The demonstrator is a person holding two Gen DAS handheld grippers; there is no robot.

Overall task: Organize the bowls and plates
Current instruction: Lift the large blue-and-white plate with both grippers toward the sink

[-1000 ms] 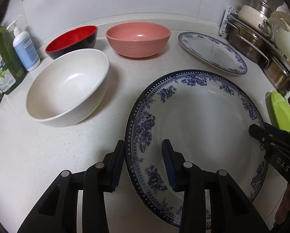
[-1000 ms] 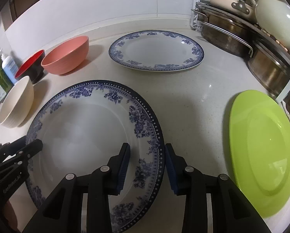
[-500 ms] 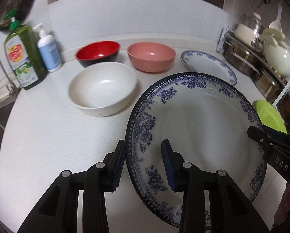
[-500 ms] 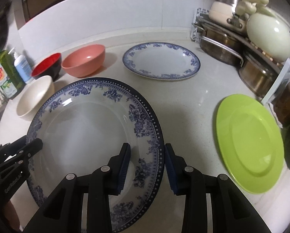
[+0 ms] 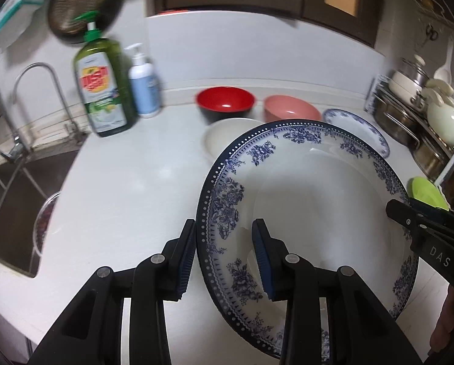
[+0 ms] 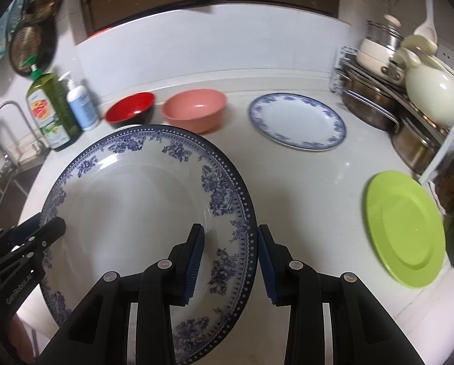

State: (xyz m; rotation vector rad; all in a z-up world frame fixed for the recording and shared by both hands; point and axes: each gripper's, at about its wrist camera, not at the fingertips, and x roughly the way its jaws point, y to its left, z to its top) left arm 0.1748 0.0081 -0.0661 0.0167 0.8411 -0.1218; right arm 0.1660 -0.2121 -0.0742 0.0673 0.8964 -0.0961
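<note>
I hold a large blue-and-white floral plate point(image 5: 312, 206) in the air above the counter, level. My left gripper point(image 5: 223, 255) is shut on its left rim and my right gripper point(image 6: 230, 258) is shut on its right rim point(image 6: 236, 213). On the counter behind it stand a red-and-black bowl point(image 5: 225, 103), a pink bowl point(image 5: 290, 111) and a cream bowl point(image 5: 227, 135) partly hidden by the plate. A smaller blue-and-white plate point(image 6: 296, 120) lies at the back right and a green plate point(image 6: 404, 229) at the right.
A green dish-soap bottle point(image 5: 103, 91) and a white pump bottle point(image 5: 143, 86) stand at the back left beside the sink point(image 5: 11, 200) and tap point(image 5: 29, 97). A rack of steel pots and lids point(image 6: 400, 97) fills the back right corner.
Both grippers have risen with the large plate, which has left the counter; the bowls and other plates now look smaller and farther below, and the sink has come into view.
</note>
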